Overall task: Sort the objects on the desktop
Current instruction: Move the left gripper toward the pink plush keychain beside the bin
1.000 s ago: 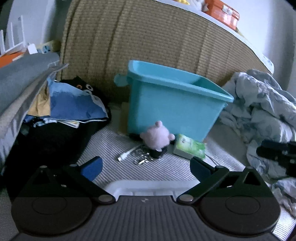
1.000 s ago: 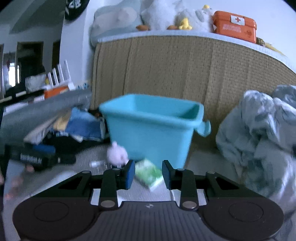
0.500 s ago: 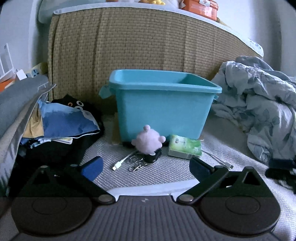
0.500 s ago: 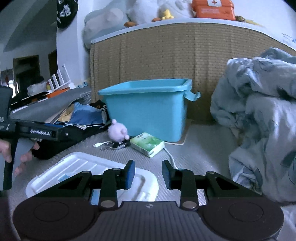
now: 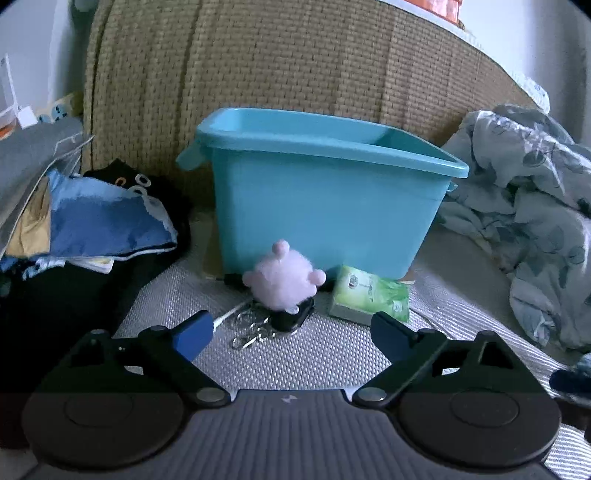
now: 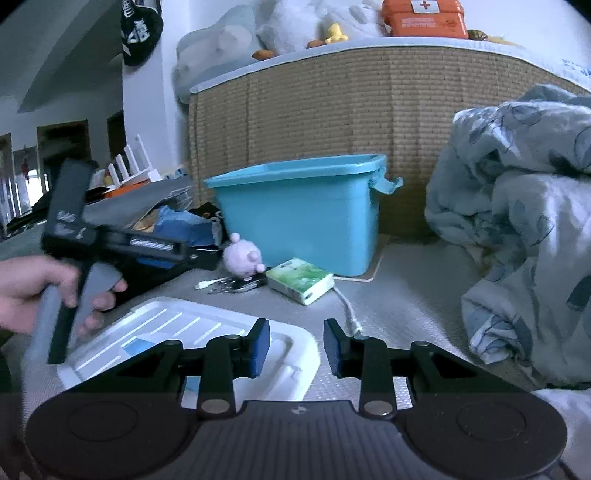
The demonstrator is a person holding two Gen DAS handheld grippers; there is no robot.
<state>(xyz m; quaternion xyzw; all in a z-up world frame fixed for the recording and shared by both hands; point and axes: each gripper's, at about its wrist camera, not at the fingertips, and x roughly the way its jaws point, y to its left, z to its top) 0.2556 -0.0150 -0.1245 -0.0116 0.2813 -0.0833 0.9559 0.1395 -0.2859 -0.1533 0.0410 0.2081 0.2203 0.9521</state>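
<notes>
A teal plastic bin [image 5: 325, 199] stands against the woven headboard; it also shows in the right wrist view [image 6: 299, 214]. In front of it lie a pink plush keychain [image 5: 282, 278] with keys [image 5: 255, 332], a white cable end and a green tissue pack [image 5: 369, 295]. My left gripper [image 5: 291, 338] is wide open and empty, just short of the keychain. My right gripper [image 6: 295, 347] is open with a narrow gap and empty, above the edge of a white tray lid [image 6: 192, 332]. The plush [image 6: 242, 258] and tissue pack [image 6: 299, 278] lie further ahead of it.
A pile of clothes [image 5: 85, 221] lies to the left. A crumpled floral blanket [image 5: 524, 206] fills the right side, also seen in the right wrist view [image 6: 517, 229]. A white cable [image 6: 345, 306] runs past the tissue pack. An orange first-aid box [image 6: 424, 18] sits on the headboard.
My left gripper has moved forward, closer to the plush keychain and bin. My right gripper has held about the same place; the hand with the left gripper has shifted forward in its view.
</notes>
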